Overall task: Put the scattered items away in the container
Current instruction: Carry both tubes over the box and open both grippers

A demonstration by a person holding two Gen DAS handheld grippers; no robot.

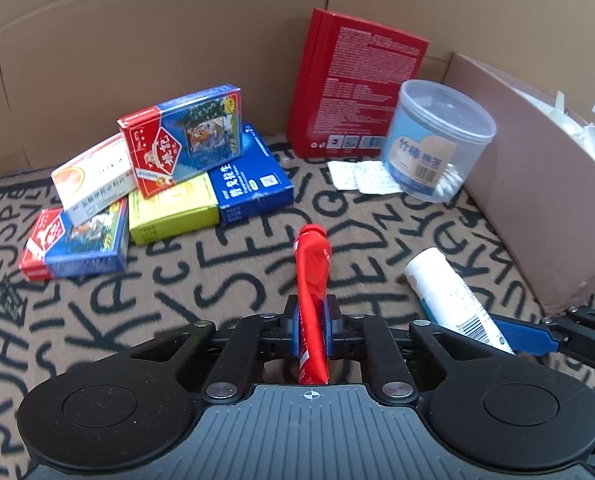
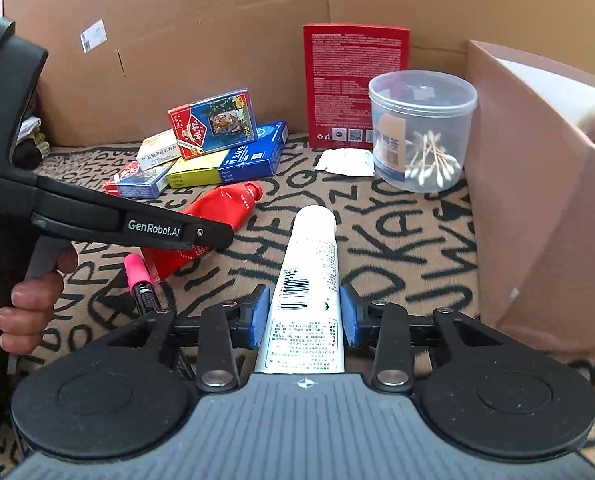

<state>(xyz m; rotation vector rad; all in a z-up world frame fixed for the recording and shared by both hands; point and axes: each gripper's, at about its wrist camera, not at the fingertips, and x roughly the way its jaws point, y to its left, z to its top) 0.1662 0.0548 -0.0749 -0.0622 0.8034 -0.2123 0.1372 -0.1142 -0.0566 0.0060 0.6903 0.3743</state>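
Note:
My left gripper [image 1: 311,320] is shut on a red tube [image 1: 311,276], held edge-on with its cap pointing forward. My right gripper [image 2: 304,312] is shut on a white tube [image 2: 311,256] with a barcode; its cap points toward the far side. The white tube [image 1: 453,300] also shows at the right of the left wrist view. The red tube [image 2: 213,216] shows under the left gripper's body in the right wrist view. The pink cardboard container [image 2: 537,184] stands at the right, its open top partly visible, holding pale items.
A pile of small medicine and card boxes [image 1: 169,176] lies at the left on the lettered mat [image 1: 225,280]. A red box [image 1: 357,84] stands against the cardboard wall. A clear tub of cotton swabs [image 1: 433,140] and white sachets [image 1: 361,176] sit beside it. A pink-capped pen [image 2: 139,280] lies near my hand.

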